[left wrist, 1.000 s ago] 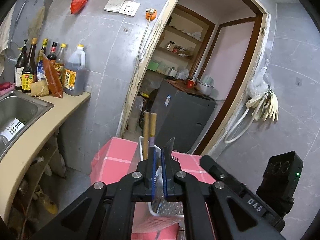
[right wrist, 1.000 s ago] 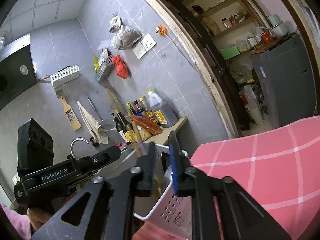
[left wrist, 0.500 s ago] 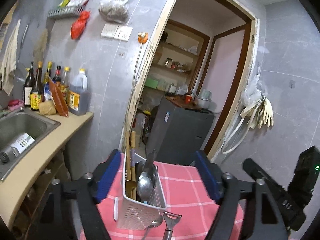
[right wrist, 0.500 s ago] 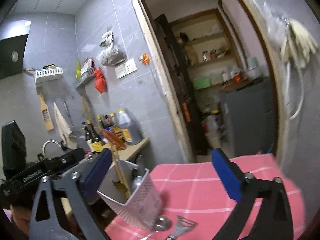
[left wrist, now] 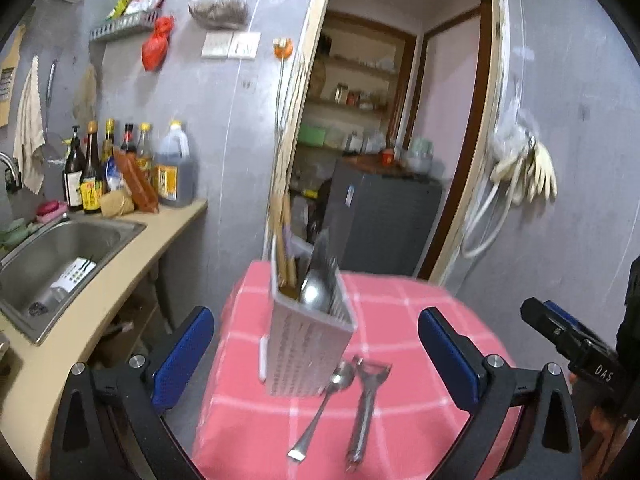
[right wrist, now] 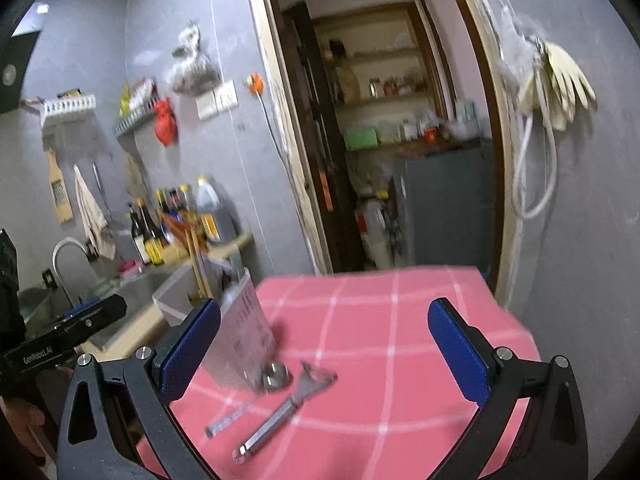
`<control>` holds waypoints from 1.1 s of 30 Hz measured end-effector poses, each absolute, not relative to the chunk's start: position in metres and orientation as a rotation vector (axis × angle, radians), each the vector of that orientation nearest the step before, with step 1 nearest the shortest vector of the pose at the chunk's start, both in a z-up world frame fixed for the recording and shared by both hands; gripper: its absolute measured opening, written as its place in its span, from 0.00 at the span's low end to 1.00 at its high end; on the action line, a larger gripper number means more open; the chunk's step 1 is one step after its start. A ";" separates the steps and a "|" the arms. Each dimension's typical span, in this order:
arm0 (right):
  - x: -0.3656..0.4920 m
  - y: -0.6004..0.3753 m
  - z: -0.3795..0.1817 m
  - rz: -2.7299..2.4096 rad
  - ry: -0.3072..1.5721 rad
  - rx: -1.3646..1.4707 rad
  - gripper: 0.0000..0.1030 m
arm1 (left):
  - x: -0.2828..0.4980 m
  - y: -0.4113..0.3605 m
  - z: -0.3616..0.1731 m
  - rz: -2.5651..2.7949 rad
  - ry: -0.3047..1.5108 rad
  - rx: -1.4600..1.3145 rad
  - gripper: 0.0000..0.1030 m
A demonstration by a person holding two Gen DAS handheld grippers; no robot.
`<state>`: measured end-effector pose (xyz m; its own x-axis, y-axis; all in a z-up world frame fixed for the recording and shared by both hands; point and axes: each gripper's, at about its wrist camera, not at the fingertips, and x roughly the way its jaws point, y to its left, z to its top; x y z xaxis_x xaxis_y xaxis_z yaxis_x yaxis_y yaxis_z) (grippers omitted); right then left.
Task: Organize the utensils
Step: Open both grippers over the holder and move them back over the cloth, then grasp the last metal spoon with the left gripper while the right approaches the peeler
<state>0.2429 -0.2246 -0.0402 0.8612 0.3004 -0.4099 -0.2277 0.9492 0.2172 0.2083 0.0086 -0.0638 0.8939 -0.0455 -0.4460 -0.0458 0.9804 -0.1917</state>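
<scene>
With "DAS" showing on the right gripper (right wrist: 324,344) and "GenRobot.AI" on the left gripper (left wrist: 316,354), both are gaping wide and gripping nothing, while the white utensil caddy (left wrist: 306,340) is standing on the pink checked tablecloth (left wrist: 416,304) beside a loose spoon (left wrist: 325,410) and peeler (left wrist: 366,404), its chopsticks (left wrist: 285,236) showing clearest in the left view.

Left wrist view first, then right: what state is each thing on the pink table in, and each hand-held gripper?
Utensil caddy: upright, holding chopsticks, a spoon and other utensils.
Loose spoon: flat on the tablecloth, bowl beside the caddy's base.
Peeler: flat, beside the spoon.
Left hand-held gripper: open, empty.
Right hand-held gripper: open, empty.
</scene>
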 end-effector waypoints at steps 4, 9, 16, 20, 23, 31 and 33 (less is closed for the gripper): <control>0.246 -0.223 -0.065 0.269 0.546 0.145 0.99 | 0.218 0.015 -0.081 -0.021 0.544 -0.189 1.00; 0.253 -0.220 -0.090 0.252 0.646 0.155 0.99 | 0.231 0.019 -0.099 -0.045 0.598 -0.178 1.00; 0.267 -0.206 -0.126 0.231 0.785 0.172 0.99 | 0.253 0.020 -0.129 -0.081 0.719 -0.138 1.00; 0.280 -0.196 -0.152 0.245 0.903 0.216 0.98 | 0.266 0.024 -0.147 -0.109 0.816 -0.144 0.94; 0.287 -0.188 -0.166 0.254 0.962 0.214 0.77 | 0.275 0.025 -0.160 -0.139 0.876 -0.133 0.76; 0.313 -0.159 -0.184 0.314 1.074 0.212 0.43 | 0.287 0.024 -0.188 -0.264 0.982 -0.187 0.41; 0.321 -0.155 -0.185 0.330 1.094 0.221 0.39 | 0.289 0.022 -0.192 -0.283 0.999 -0.202 0.34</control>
<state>0.3209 -0.1546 -0.1855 0.4178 0.3681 -0.8306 -0.1524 0.9297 0.3354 0.2893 0.0220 -0.1917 0.5091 -0.3246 -0.7971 0.1409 0.9451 -0.2949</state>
